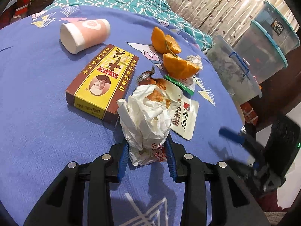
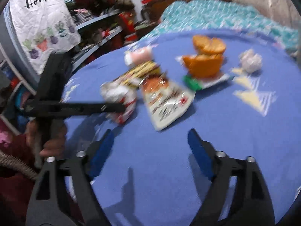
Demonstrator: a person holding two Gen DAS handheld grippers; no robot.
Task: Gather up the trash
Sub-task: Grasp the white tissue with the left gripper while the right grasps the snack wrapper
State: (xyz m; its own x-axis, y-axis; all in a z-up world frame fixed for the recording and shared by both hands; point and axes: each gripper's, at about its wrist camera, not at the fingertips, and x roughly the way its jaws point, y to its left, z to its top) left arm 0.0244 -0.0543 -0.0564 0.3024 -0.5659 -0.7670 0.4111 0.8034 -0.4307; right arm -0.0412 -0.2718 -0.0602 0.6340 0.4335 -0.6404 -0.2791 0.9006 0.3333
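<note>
1. Left wrist view: left gripper pinches the crumpled white wrapper on the blue bedspread.
2. Right gripper hangs spread and empty, near the snack pouch.
3. Farther off: box, orange peels, cup.
4. Pickup step, I judge; next, lift the wrapper clear.

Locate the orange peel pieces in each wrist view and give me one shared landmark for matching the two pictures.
Left wrist view: the orange peel pieces lie upper centre-right on the blue sheet, beyond the crumpled white bag held in the left tongs.
Right wrist view: the orange peel pieces sit upper centre-right, blurred, far beyond the open right tongs.
Shared landmark: the white snack pouch with the green strip, just nearer than the peels.
</note>
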